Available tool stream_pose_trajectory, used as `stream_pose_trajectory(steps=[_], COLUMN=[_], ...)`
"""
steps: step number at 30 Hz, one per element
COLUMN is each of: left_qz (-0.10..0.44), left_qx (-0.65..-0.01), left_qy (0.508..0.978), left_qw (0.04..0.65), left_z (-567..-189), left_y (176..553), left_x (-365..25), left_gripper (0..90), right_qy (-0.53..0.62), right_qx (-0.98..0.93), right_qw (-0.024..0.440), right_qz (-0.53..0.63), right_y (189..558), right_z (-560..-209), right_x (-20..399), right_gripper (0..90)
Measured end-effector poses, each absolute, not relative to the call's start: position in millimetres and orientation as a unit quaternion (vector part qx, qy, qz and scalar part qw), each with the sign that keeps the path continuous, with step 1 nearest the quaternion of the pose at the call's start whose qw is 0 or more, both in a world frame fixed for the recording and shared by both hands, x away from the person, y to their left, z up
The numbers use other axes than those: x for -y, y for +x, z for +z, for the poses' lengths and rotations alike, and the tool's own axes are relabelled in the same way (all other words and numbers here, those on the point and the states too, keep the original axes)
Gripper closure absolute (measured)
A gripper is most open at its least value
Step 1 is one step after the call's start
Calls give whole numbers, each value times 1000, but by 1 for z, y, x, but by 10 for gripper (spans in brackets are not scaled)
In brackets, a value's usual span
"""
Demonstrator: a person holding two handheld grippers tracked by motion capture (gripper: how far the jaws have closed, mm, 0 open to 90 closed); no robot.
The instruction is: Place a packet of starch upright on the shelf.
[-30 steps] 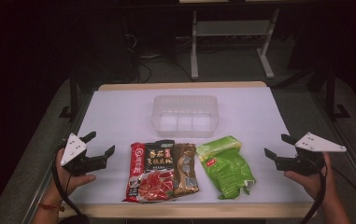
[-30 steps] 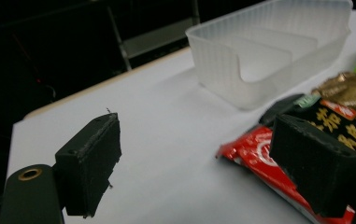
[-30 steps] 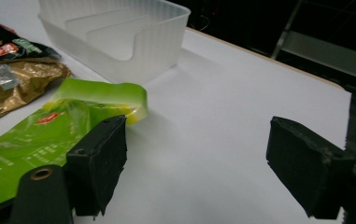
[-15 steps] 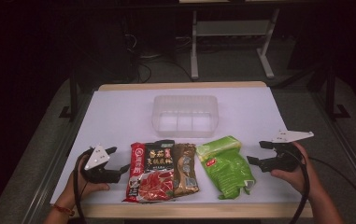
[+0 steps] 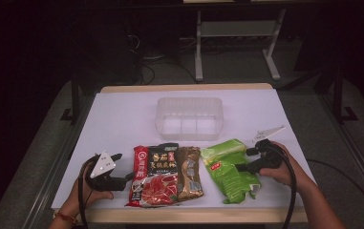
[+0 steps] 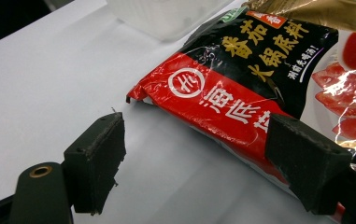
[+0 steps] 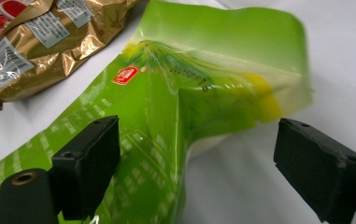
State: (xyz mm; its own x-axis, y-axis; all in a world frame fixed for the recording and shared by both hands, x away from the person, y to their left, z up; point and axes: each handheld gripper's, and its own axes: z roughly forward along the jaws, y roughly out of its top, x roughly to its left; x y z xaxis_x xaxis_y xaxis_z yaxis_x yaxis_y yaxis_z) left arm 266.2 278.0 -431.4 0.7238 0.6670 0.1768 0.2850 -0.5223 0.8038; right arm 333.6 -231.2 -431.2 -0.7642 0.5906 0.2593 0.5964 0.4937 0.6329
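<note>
Two packets side by side on the white desk (image 5: 122, 119), both in front of the clear plastic container (image 5: 189, 118), on the person's side of it. Red and black soup-base packet (image 5: 159, 174) in front of the container and slightly left, flat, its gold back panel turned toward the green one. Green packet (image 5: 230, 169) in front of the container and to the right, just beside the red packet, crumpled and partly raised at its far end.

Left gripper (image 5: 124, 168) well left of the container, at the red packet's left edge: fingers (image 6: 96, 163) released and spread wide, one over the bare desk, the other over the packet's red border, not pressing.

Right gripper (image 5: 243, 160) right of the container, at the green packet: fingers (image 7: 323, 165) released, wide apart, the packet's rumpled end between them, unpinched.
</note>
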Motion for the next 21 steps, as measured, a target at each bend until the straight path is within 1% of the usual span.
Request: stream_pose_trajectory(steps=[3, 6, 9, 11, 12, 13, 14, 15, 16, 18, 19, 21], left_qz=[235, 233, 232, 232, 234, 235, 236, 236, 235, 236, 236, 237], left_qx=[-283, -280, -281, -282, -283, -285, -285, -288, -292, -294, -293, -293], left_qy=[839, 840, 840, 838, 838, 837, 837, 835, 834, 835, 836, 836], left_qw=[402, 402, 403, 405, 404, 404, 403, 404, 404, 401, 400, 399], left_z=[-431, -431, -431, -432, -432, -432, -432, -433, -433, -434, -434, -435], left_y=[266, 268, 269, 269, 269, 270, 270, 271, 271, 272, 272, 272], left_x=[-277, -277, -276, -277, -278, -279, -279, -281, -281, -283, -284, -285], left_gripper=[219, 219, 219, 217, 214, 213, 213, 208, 207, 207, 207, 207], right_qy=[-343, -338, -319, -309, -306, -303, -300, -300, -299, -293, -290, -285], right_qx=[865, 866, 874, 882, 884, 884, 882, 882, 881, 882, 882, 881], right_qw=[32, 62, 85, 89, 92, 94, 102, 103, 104, 105, 103, 102], right_qz=[-365, -362, -356, -345, -342, -344, -348, -349, -352, -355, -356, -363], right_y=[341, 348, 355, 358, 359, 359, 359, 359, 358, 355, 354, 352], right_z=[-437, -441, -444, -443, -442, -442, -442, -443, -443, -441, -438, -436], right_x=[226, 220, 211, 206, 205, 204, 202, 201, 198, 195, 196, 198], right_gripper=[135, 136, 127, 132, 155, 242, 304, 329, 388, 450, 514, 599])
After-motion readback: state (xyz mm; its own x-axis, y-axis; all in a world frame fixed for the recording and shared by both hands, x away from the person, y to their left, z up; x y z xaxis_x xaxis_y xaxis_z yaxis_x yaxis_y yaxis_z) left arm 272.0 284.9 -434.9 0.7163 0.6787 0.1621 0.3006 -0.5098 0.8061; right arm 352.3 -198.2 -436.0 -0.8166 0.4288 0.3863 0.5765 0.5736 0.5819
